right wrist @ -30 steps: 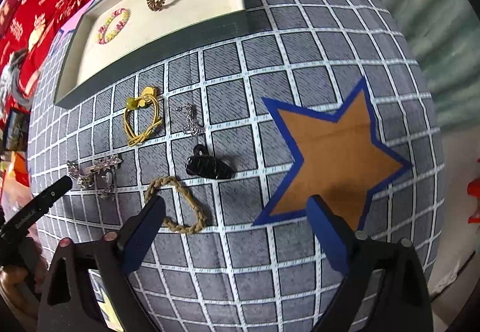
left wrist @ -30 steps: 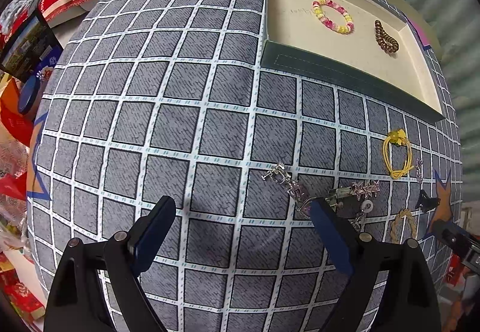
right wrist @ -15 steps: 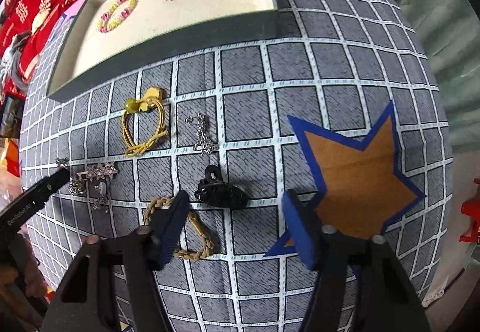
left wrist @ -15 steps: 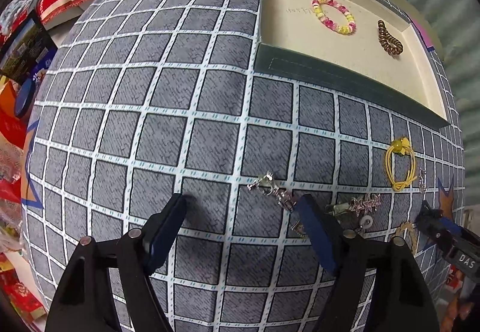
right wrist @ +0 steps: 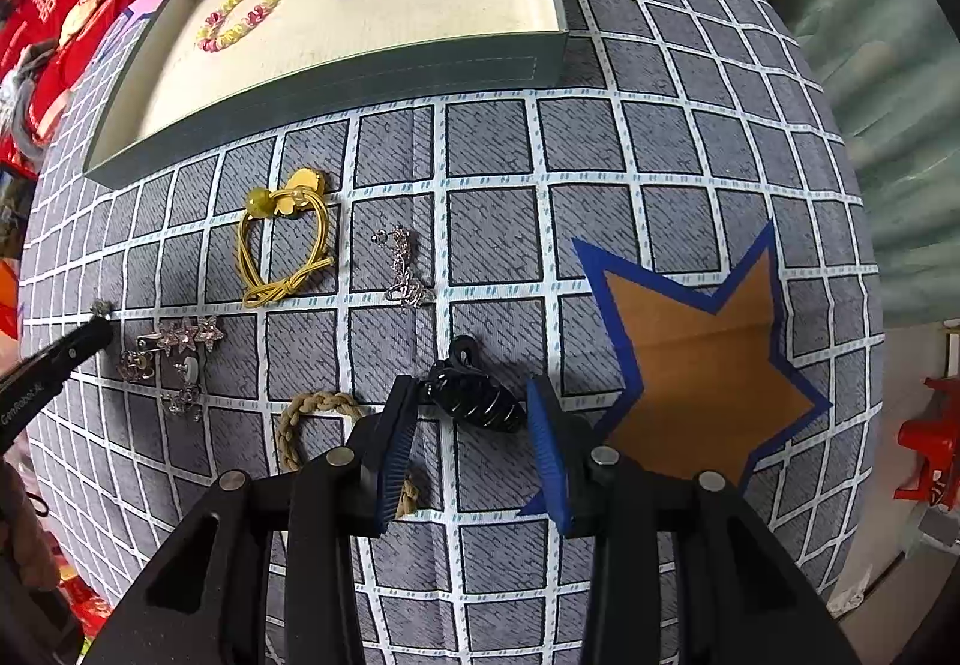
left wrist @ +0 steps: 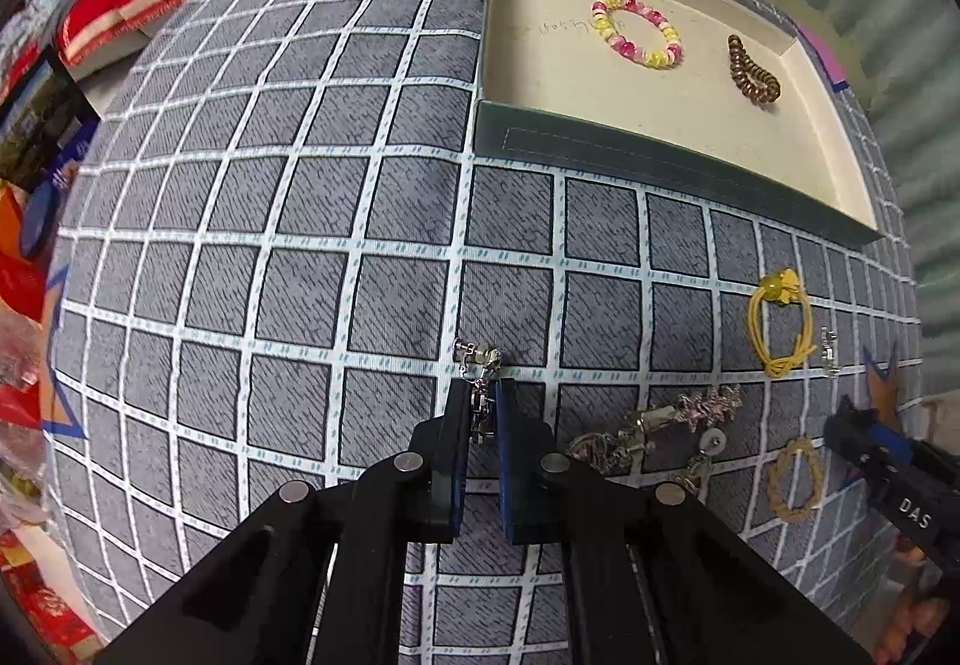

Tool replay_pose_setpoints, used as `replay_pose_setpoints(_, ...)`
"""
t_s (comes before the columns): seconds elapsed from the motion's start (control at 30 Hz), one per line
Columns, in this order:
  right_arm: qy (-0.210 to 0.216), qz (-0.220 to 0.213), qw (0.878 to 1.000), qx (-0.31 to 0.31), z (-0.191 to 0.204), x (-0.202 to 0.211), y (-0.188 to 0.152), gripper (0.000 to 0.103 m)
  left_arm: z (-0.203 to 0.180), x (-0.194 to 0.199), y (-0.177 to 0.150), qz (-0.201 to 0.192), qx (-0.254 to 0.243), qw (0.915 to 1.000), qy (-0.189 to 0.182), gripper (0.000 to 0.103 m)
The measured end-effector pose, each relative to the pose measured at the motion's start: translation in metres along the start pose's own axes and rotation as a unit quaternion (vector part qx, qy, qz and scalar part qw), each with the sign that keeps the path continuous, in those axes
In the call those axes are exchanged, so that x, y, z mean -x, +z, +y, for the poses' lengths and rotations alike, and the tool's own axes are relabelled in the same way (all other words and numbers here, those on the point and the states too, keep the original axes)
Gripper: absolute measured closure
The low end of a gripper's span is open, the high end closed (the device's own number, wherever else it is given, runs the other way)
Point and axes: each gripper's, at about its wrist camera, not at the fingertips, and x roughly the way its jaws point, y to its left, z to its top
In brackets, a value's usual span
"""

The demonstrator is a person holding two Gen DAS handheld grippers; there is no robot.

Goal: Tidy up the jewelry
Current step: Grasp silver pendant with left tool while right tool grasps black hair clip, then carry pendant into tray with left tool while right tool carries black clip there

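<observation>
My left gripper is shut on a silver dangle earring that lies on the grey checked cloth; its clip end sticks out past the fingertips. My right gripper is half open, its jaws either side of a black claw hair clip on the cloth, not clamped. The cream-lined tray holds a pink-and-yellow bead bracelet and a brown coil hair tie. The tray also shows in the right wrist view.
On the cloth lie a yellow elastic hair tie, a silver earring, a star hair clip with silver pieces and a braided tan ring. An orange star patch is to the right. Red cushions lie behind.
My left gripper moved in and shut on the silver earring. My right gripper moved forward and narrowed around the black claw clip.
</observation>
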Motion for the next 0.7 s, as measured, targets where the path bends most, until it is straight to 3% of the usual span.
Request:
replay_pose_setpoints(0.4,0.059,0.002,0.997,-0.045,-0.024,0.029,-0.008,0.062,-0.014,0.021,0.013,-0.02,0.008,0.9989,-0.042,0.086)
replay_pose_setpoints(0.7,0.078,-0.01,0.995,-0.06,-0.038,0.057,-0.001,0.062,-0.037,0.049,0.029,-0.052,-0.027,0.9978,-0.03,0.086)
